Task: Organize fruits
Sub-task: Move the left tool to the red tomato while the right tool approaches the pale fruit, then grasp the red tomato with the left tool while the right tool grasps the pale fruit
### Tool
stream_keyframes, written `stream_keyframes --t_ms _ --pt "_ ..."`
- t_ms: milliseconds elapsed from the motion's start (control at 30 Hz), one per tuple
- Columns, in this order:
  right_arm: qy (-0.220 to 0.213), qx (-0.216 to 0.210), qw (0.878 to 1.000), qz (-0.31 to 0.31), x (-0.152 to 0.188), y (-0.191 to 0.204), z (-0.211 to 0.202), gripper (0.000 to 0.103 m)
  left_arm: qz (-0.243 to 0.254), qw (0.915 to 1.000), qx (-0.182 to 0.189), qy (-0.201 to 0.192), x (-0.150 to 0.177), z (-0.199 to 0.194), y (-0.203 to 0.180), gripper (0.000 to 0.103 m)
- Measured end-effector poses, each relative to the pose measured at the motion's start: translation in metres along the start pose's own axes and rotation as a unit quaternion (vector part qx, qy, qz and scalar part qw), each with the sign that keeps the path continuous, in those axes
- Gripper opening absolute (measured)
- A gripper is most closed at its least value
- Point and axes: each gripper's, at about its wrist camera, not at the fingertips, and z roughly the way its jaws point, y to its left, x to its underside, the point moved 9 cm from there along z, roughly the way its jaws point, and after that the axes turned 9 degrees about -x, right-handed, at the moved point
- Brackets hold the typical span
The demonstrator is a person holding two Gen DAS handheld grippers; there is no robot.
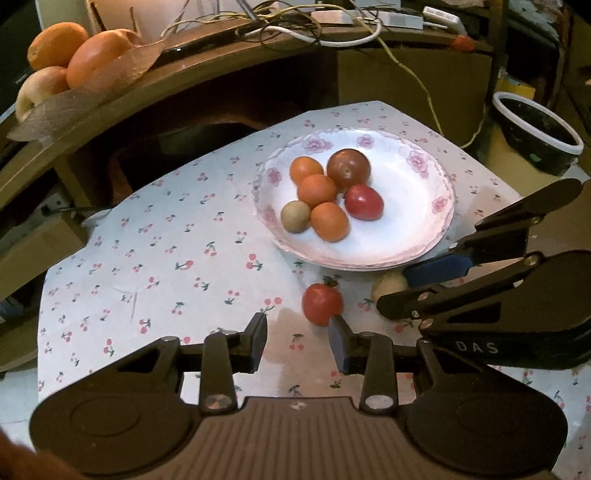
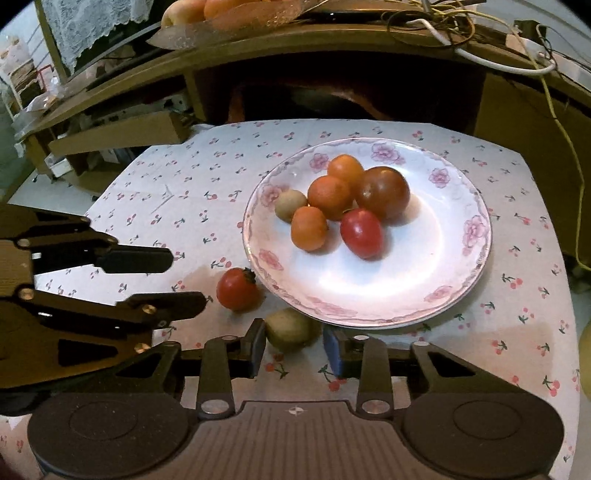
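Observation:
A flowered white plate (image 1: 413, 221) (image 2: 424, 266) holds several fruits: three orange ones, a dark red-brown tomato (image 1: 348, 168) (image 2: 384, 192), a red tomato (image 1: 364, 202) (image 2: 361, 232) and a small kiwi (image 1: 295, 216) (image 2: 290, 205). A loose red tomato (image 1: 322, 303) (image 2: 237, 288) lies on the cloth beside the plate. My left gripper (image 1: 298, 341) (image 2: 177, 275) is open, just short of that tomato. A greenish kiwi (image 2: 290, 330) (image 1: 389, 286) lies at the plate's rim. My right gripper (image 2: 293, 352) (image 1: 417, 284) is open, fingers either side of this kiwi.
The cherry-print cloth (image 1: 155, 258) covers a small table. Behind it a wooden shelf (image 1: 110, 99) carries a dish of oranges (image 1: 74, 55) and tangled cables (image 1: 295, 26). A dark bowl (image 1: 535, 133) stands to the right, off the table.

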Motion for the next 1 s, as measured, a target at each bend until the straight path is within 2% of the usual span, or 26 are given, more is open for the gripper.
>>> stream_keyframes --t_ms 167,333,500,567,667,833,1000 --pt "0.009 0.006 1.0 -0.003 0.002 -0.002 -0.006 0.027 0.008 0.9998 0.017 -0.008 -0.005 0.002 -0.01 0.043" --pt "0.007 0.001 1.0 0.005 0.007 -0.008 -0.02 0.027 -0.009 0.9996 0.027 -0.001 -0.012 0.019 -0.013 0.043" --pt "0.011 0.006 1.0 0.008 0.014 -0.017 -0.027 0.027 -0.021 0.9995 0.021 0.006 -0.013 0.032 -0.017 0.042" --pt "0.014 0.009 1.0 0.012 0.016 -0.022 -0.028 0.027 -0.022 0.9995 0.019 0.011 -0.011 0.035 -0.018 0.038" --pt "0.017 0.013 1.0 0.022 0.018 -0.028 -0.03 0.028 -0.019 0.9997 0.013 0.011 -0.011 0.033 -0.019 0.033" --pt "0.018 0.016 1.0 0.018 0.018 -0.031 -0.032 0.028 -0.021 0.9996 0.015 0.014 -0.005 0.027 -0.018 0.033" --pt "0.027 0.016 0.999 0.003 0.018 -0.027 -0.031 0.028 -0.003 0.9998 0.015 0.016 0.008 0.003 -0.021 0.033"
